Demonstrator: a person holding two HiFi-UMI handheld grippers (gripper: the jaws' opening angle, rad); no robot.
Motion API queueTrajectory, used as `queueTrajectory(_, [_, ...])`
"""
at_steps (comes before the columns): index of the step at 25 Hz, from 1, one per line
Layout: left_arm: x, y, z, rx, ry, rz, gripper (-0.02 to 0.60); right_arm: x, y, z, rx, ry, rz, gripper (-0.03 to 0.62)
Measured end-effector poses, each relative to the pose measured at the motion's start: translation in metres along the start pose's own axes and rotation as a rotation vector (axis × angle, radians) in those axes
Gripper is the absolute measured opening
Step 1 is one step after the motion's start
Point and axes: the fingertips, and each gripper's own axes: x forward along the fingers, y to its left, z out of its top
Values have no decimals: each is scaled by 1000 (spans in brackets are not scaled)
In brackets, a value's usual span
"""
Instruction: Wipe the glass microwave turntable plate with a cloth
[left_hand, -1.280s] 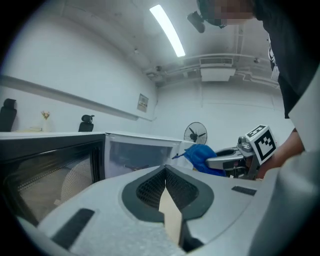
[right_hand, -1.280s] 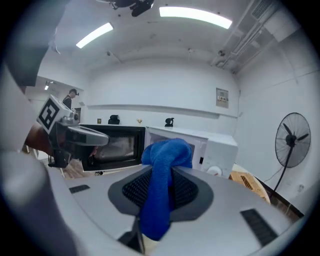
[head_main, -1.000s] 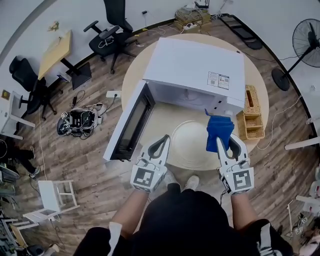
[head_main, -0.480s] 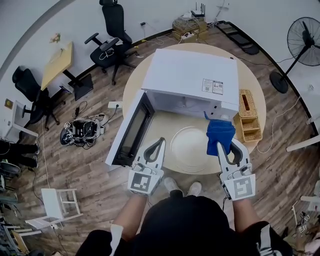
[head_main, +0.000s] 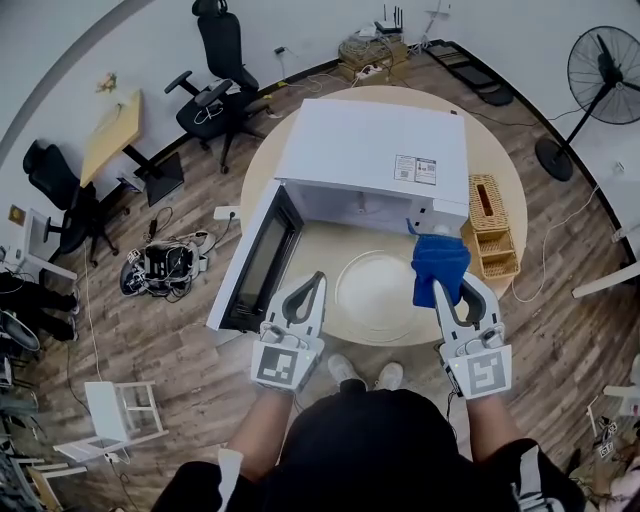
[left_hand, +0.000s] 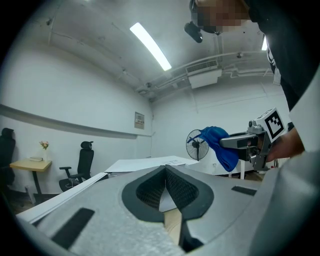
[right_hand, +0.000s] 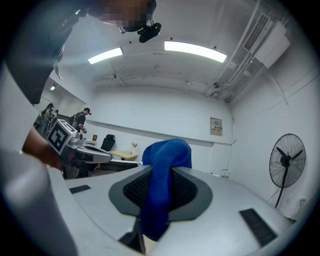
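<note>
The round glass turntable plate (head_main: 372, 290) lies flat on the round wooden table (head_main: 505, 160), in front of the open white microwave (head_main: 370, 150). My right gripper (head_main: 447, 285) is shut on a blue cloth (head_main: 438, 262), which hangs bunched above the plate's right edge. In the right gripper view the cloth (right_hand: 162, 185) fills the space between the jaws. My left gripper (head_main: 314, 280) hovers just left of the plate, shut with nothing in it. In the left gripper view its jaws (left_hand: 165, 169) meet, and the cloth (left_hand: 220, 146) shows to the right.
The microwave door (head_main: 255, 262) stands open to the left, reaching past the table edge. A wicker basket (head_main: 490, 235) sits at the table's right side. Office chairs (head_main: 222, 75), a floor fan (head_main: 600, 80) and cables surround the table.
Both grippers keep nearly the same pose. The left gripper has drifted slightly left, away from the plate. The cloth stays in the right gripper.
</note>
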Motion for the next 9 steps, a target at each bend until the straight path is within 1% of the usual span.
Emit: queueTrajectory(9, [3,3,5,4,-6,1,6,1,-2,1,-9,4,0,78])
